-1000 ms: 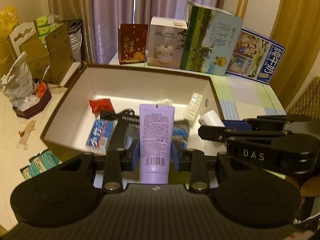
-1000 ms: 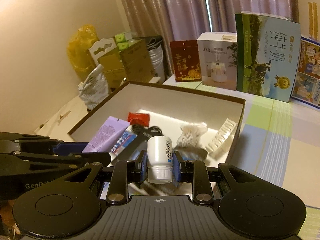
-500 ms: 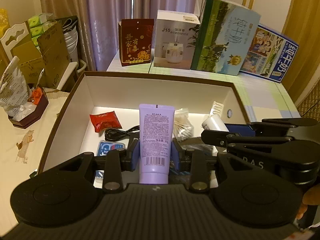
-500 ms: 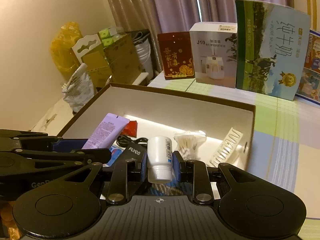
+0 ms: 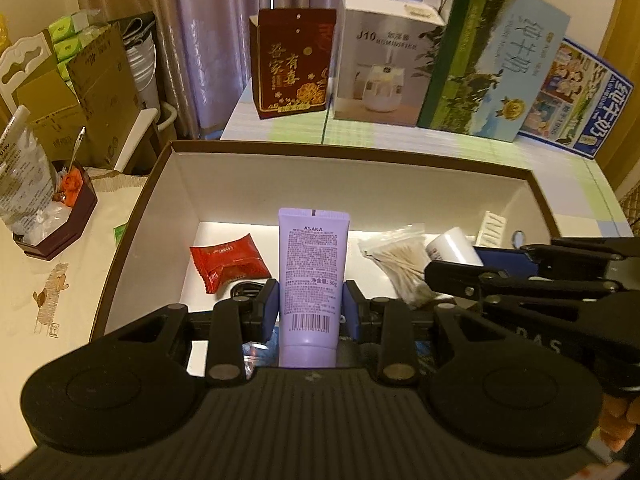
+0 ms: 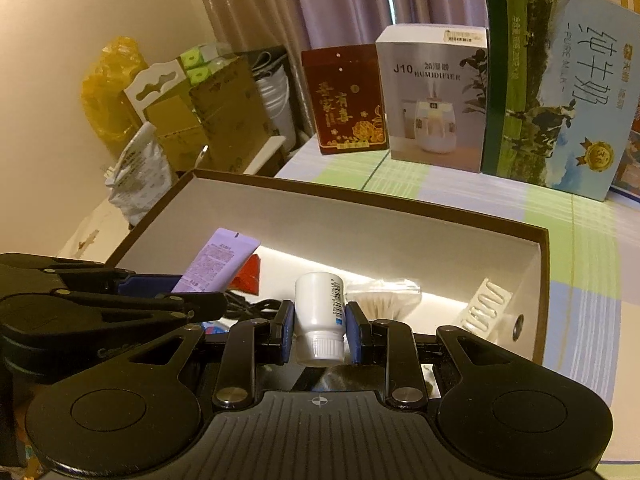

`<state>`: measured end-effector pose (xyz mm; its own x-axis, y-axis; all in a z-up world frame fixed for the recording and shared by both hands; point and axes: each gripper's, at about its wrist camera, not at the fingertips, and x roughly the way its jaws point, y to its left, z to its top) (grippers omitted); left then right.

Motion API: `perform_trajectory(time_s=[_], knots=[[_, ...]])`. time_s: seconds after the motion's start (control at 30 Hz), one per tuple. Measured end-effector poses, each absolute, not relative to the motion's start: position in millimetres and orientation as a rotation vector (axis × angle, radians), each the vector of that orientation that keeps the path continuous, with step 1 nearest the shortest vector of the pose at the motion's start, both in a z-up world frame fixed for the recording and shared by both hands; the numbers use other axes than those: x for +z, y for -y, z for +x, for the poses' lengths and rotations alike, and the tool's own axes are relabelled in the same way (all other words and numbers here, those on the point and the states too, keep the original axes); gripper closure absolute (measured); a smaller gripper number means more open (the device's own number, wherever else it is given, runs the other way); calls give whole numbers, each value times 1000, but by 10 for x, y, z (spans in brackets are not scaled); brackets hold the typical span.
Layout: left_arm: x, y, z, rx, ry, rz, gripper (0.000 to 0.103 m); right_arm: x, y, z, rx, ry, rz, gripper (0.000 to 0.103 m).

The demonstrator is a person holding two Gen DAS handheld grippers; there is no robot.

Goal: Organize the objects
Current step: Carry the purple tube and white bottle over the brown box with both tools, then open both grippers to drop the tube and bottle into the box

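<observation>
My left claw (image 5: 311, 312) grips the purple ASAKA tube (image 5: 312, 276), right claw (image 6: 319, 332) clamps the white bottle (image 6: 320, 316); both have moved deeper over the open box (image 5: 360, 156), red packet (image 5: 228, 262) closer now: drop-off next.

The white humidifier box (image 5: 386, 72) stands on the checked tablecloth (image 6: 576, 216). Just left of it is a dark red gift box (image 5: 294, 66); touching its right side, a tall green milk carton (image 5: 494, 68). Further left of it stand cardboard boxes (image 5: 92, 92), purple curtains (image 5: 224, 20) hanging behind.
</observation>
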<state>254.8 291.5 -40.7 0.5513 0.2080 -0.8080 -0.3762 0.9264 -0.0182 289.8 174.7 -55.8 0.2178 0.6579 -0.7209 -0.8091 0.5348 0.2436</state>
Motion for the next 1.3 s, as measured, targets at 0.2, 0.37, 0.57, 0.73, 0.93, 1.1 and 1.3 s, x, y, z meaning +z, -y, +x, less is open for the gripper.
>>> perform_trajectory(time_s=[0.2, 0.37, 0.57, 0.73, 0.93, 1.1, 1.3], knots=[[-562, -3081, 2723, 350, -960, -207, 74, -636, -1850, 2982, 1006, -899, -195, 79], [-683, -3216, 2830, 354, -980, -225, 74, -692, -1922, 3037, 993, -909, -193, 79], [-754, -3332, 2900, 346, -983, -241, 73, -719, -2010, 3074, 990, -912, -193, 79], [-761, -3385, 2916, 336, -983, -240, 57, -753, -2072, 3099, 983, -922, -191, 79], [-772, -3446, 2898, 332, -987, -244, 48, -778, -2131, 3108, 984, -927, -187, 79], [-741, -3472, 2885, 324, -979, -238, 39, -776, -2187, 3092, 990, -903, -178, 78], [-676, -3506, 2862, 335, -963, -222, 32, -723, -2202, 3108, 973, -871, -147, 64]])
